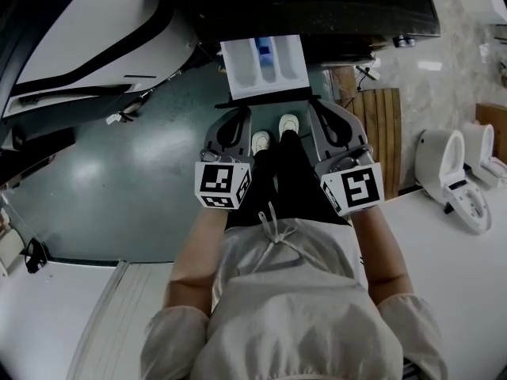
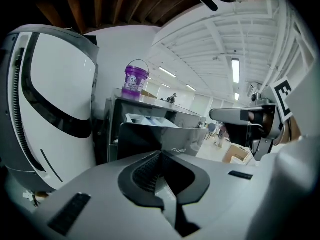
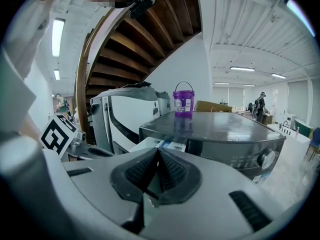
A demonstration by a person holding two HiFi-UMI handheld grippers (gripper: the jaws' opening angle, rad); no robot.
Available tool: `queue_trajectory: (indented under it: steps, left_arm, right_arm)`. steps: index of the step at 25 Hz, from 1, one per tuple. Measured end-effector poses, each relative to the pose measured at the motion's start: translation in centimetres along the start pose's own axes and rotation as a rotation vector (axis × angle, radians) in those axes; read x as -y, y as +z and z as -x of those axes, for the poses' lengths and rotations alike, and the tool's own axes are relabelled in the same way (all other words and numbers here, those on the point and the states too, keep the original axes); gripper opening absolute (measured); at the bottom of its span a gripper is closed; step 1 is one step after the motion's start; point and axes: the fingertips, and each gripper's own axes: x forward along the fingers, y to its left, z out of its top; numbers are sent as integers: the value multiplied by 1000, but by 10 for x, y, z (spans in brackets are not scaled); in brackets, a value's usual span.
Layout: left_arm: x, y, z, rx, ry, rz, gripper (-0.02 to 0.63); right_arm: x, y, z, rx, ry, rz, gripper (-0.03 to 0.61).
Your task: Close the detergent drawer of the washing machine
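The dark washing machine point(image 1: 317, 6) stands at the top of the head view. Its white detergent drawer point(image 1: 265, 68) is pulled out toward me, with blue inside one compartment. My left gripper point(image 1: 236, 111) is shut, its tips right at the left part of the drawer's dark front panel point(image 2: 150, 134). My right gripper point(image 1: 318, 106) is also shut, at the panel's right end. In the left gripper view the shut left gripper point(image 2: 160, 155) points straight at the panel. The right gripper point(image 3: 158, 153) points at the drawer point(image 3: 162, 145) and the washing machine point(image 3: 225, 134). Neither holds anything.
A purple bucket point(image 3: 183, 100) sits on the machine's top. A large white appliance point(image 1: 87, 38) stands left of the machine. A wooden slatted board point(image 1: 380, 125) and white toilets point(image 1: 455, 172) are on the right. The person's shoes point(image 1: 273, 133) stand just before the drawer.
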Motion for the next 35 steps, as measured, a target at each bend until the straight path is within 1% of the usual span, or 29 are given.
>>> queue_trajectory:
  steps: [4, 13, 19, 25, 31, 35]
  left_arm:
    - [-8, 8, -10, 11, 26, 34, 17]
    - [-30, 31, -38, 30, 72, 31, 17]
    - [-44, 46, -56, 42, 94, 49, 17]
    - [-55, 56, -69, 35, 99, 54, 17]
    - [-61, 63, -79, 24, 120, 36, 17]
    - [-63, 64, -79, 35, 118, 51, 17]
  right_arm:
    - [3, 1, -4, -1, 3, -1, 6]
    - [17, 4, -23, -3, 12, -21, 6]
    - [26, 12, -44, 3, 25, -29, 6]
    - [35, 21, -60, 14, 26, -28, 6]
    - [52, 27, -72, 23, -2, -27, 6]
    - [57, 32, -76, 29, 2, -19, 6]
